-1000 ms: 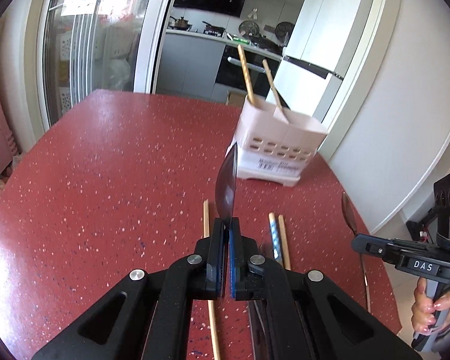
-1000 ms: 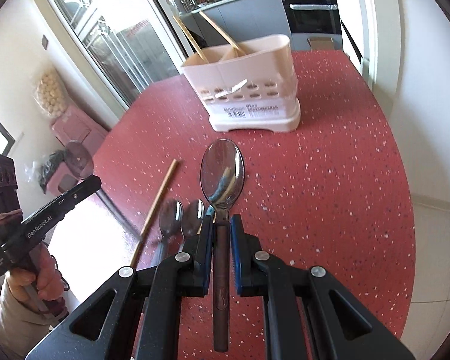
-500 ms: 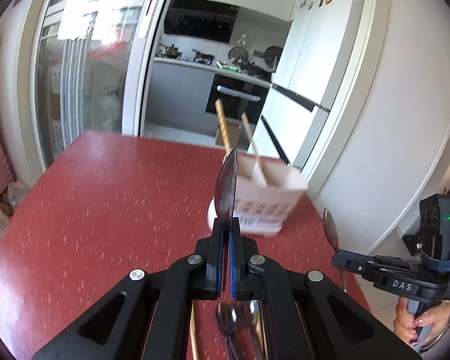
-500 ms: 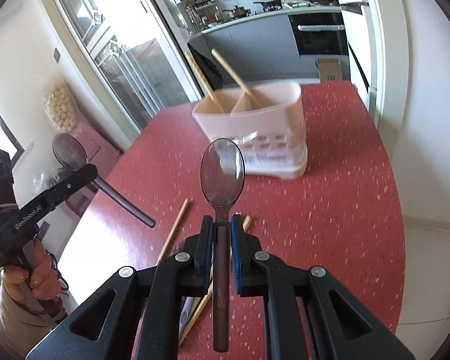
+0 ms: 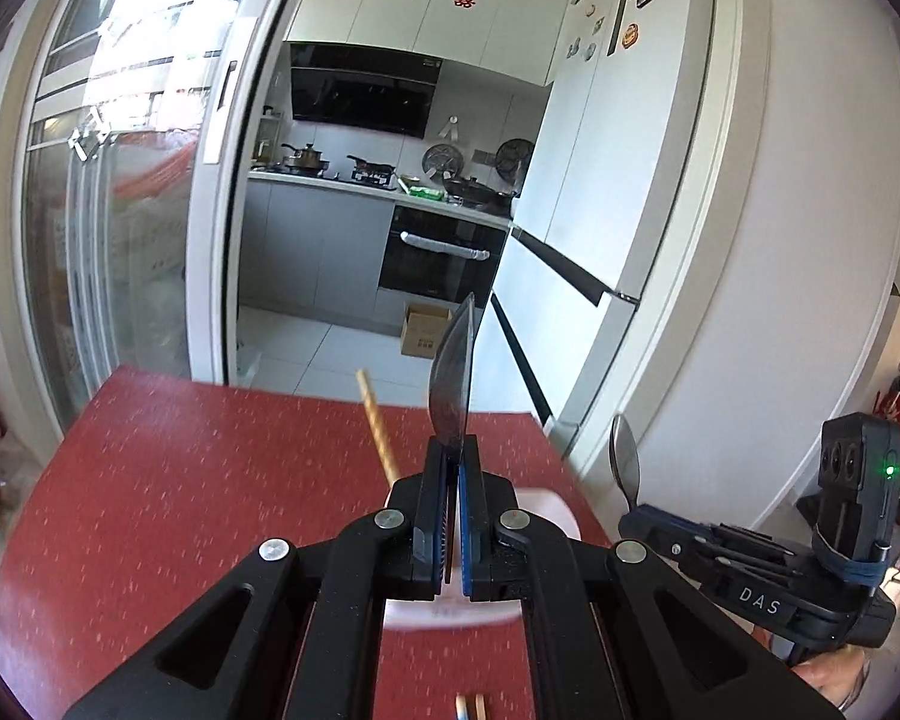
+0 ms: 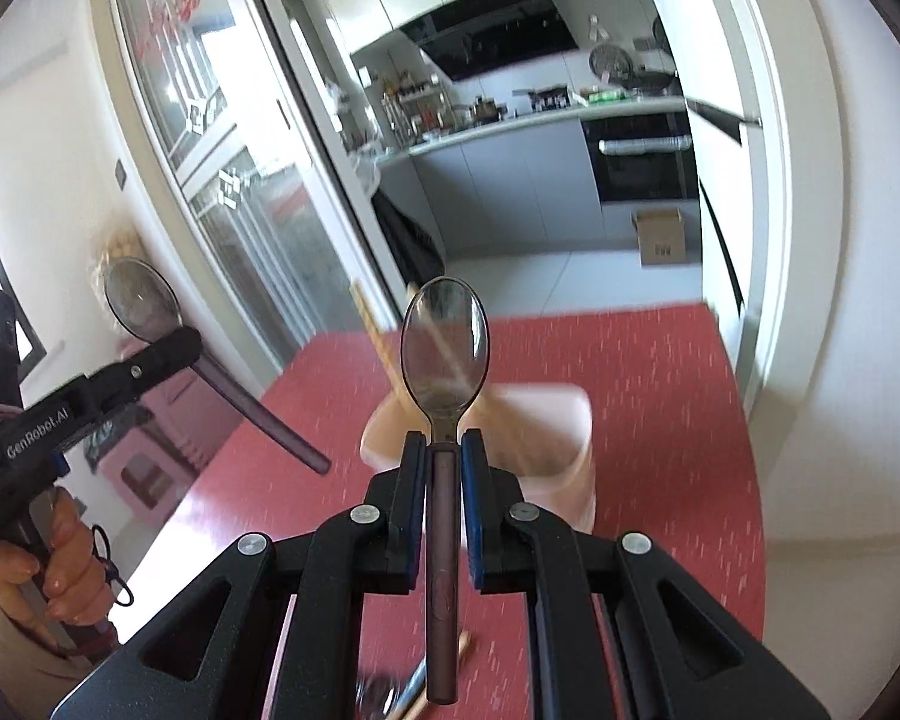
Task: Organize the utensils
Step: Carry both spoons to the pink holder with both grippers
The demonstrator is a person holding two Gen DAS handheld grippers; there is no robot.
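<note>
My left gripper is shut on a dark spoon, seen edge-on with its bowl up. My right gripper is shut on a second spoon, bowl up and facing the camera. Both are raised above the red table. The pale pink utensil holder stands just beyond and below both grippers, blurred, with wooden chopsticks sticking out of it. The left gripper shows at the left of the right wrist view; the right gripper shows at the right of the left wrist view.
Loose chopsticks and utensils lie on the table near its front edge, below the grippers. A white wall runs close along the table's right side. A glass sliding door and the kitchen lie beyond the table.
Both grippers have risen and tilted up with their spoons. The holder has dropped low in both views and come closer. The loose utensils have slid to the bottom edge.
</note>
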